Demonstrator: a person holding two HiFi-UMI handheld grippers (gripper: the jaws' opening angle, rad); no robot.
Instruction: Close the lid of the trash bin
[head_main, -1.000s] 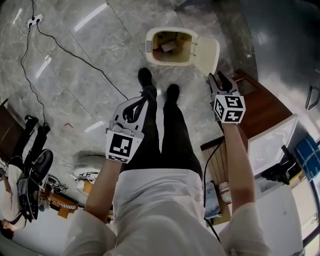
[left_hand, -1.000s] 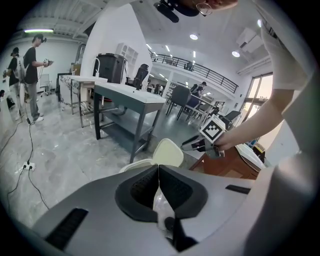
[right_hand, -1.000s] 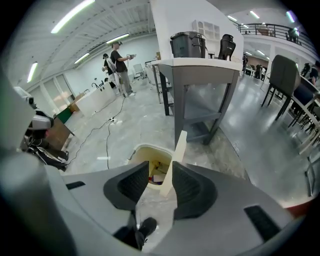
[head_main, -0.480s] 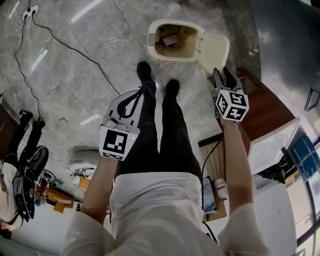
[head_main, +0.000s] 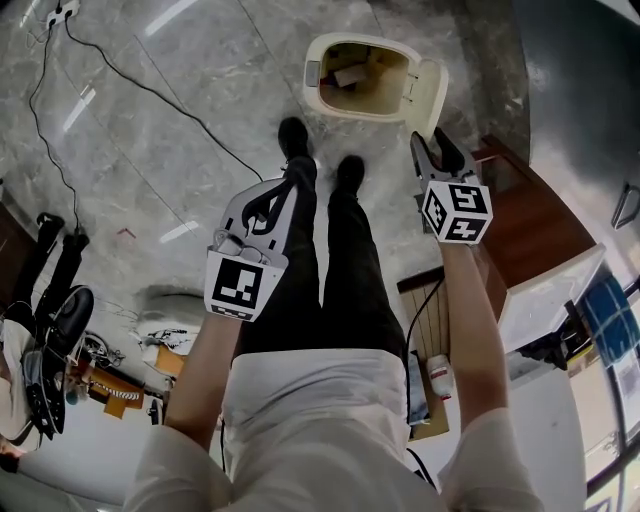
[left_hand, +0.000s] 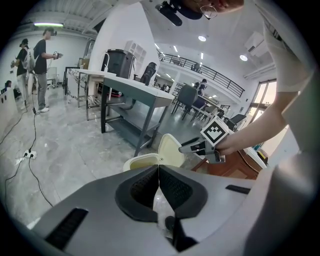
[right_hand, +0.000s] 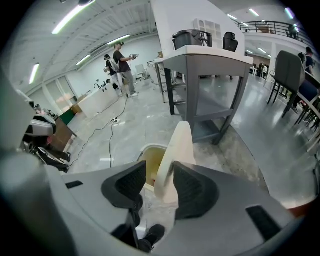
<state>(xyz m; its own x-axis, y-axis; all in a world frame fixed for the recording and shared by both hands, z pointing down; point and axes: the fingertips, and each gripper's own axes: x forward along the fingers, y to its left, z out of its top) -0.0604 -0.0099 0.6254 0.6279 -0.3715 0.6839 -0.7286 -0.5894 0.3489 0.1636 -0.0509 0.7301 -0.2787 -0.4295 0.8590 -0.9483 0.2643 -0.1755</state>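
**Nearest.** The left gripper (left_hand: 159, 186) is held low in front of the person's legs. Its jaws are pressed together with nothing between them, and it plays no part in this step. It is best kept where it is, clear of the lid's path.

**Working tool.** The right gripper (right_hand: 160, 186) is held out over the floor with its jaws parted and gripping nothing. The near edge of the lid (right_hand: 175, 152) is lined up in the gap. Neither view settles whether a pad touches the lid.

**Task object.** The trash bin (head_main: 318, 98) stands on the floor just ahead of the person's shoes (head_main: 348, 172). Its mouth is open and some litter is visible inside. The lid stands raised on the bin's right side, hinged there, with its inner face towards the opening.

**Assessment.** The closing has not begun. The sound method appears to be a light pinch on the free edge, or a push on the outer face well away from the hinge. The lid should then follow its arc over the mouth and be lowered, not dropped.

**Beyond.** A grey table (right_hand: 210, 65) stands behind the bin, and a cable (head_main: 150, 90) crosses the floor.
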